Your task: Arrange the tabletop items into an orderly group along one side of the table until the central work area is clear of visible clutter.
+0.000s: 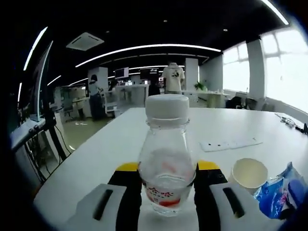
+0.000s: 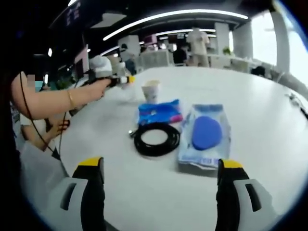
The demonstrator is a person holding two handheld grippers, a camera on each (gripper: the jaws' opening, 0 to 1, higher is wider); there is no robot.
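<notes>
A clear plastic bottle (image 1: 166,163) with a white cap stands upright on the white table (image 1: 110,144), and my left gripper (image 1: 167,169) is shut on its lower body. To its right sit a paper cup (image 1: 248,173) and a blue packet (image 1: 279,195). In the right gripper view, my right gripper (image 2: 160,168) is open above the near table edge with nothing between its jaws. Ahead of it lie a black cable coil (image 2: 156,138), a blue pad in a clear bag (image 2: 204,134), the blue packet (image 2: 160,111) and the paper cup (image 2: 150,90). A person's hand holds the left gripper (image 2: 115,79) at far left.
A flat white strip (image 1: 231,143) lies farther along the table, and small dark cables (image 1: 288,122) lie near its right edge. The table's left edge (image 1: 72,168) drops to an office floor with a stand and desks. A person's arm (image 2: 53,98) reaches across the left side.
</notes>
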